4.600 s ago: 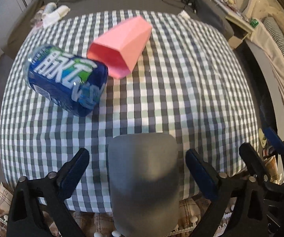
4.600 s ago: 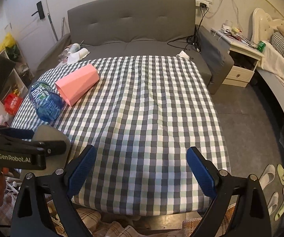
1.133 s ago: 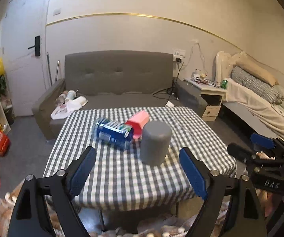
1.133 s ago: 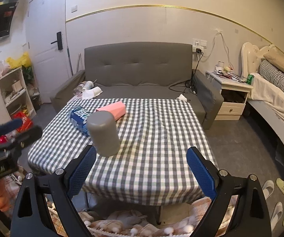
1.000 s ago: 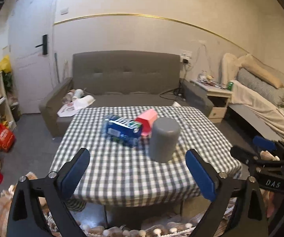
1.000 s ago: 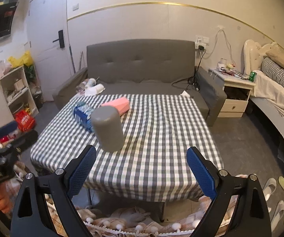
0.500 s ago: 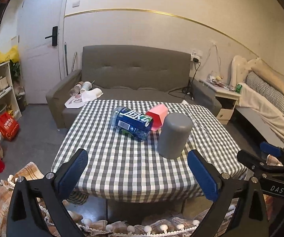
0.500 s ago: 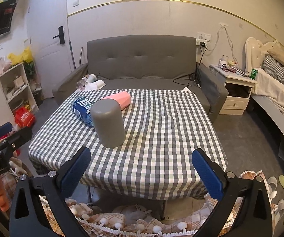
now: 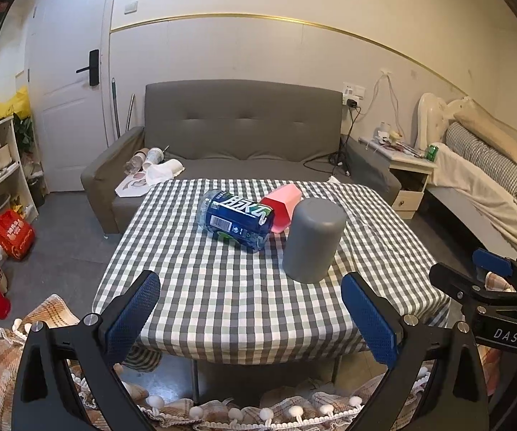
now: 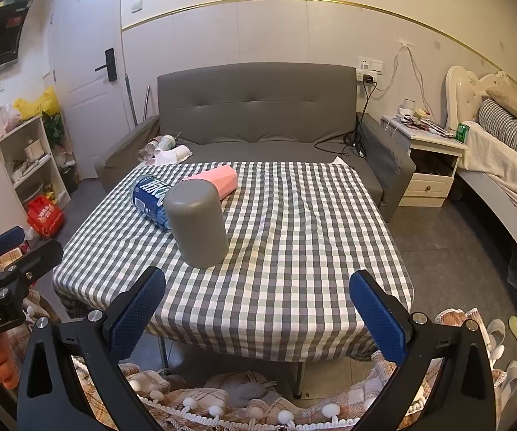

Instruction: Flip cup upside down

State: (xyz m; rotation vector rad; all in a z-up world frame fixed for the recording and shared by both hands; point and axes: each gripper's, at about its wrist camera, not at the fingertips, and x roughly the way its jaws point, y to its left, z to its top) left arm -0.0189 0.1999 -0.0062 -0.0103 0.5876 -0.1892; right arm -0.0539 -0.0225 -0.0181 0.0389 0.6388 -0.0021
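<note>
So the grey cup [image 9: 314, 240] is sitting mouth-down on the checkered tabletop [image 9: 222, 298], closed base facing up, roughly mid-way across and a bit toward the near edge. Judging by that, the flip looks done, since the rim is flat on the cloth and nothing is propping it.

The left gripper [image 9: 251, 318] is off the near edge with its blue pads spread wide and nothing between them, so it's let go. The right gripper [image 10: 258, 314] is the same deal: jaws apart, empty, hanging back from the near edge. Probably both are parked out there so they don't bump the cup.

Just behind the cup, toward the far left corner, a blue bottle [image 9: 236, 223] lies on its side, and a pink cup [image 10: 215, 181] lies on its side touching or nearly touching it. Those two look like clutter, and the grey cup stands close to the bottle but seems just apart from it.
</note>
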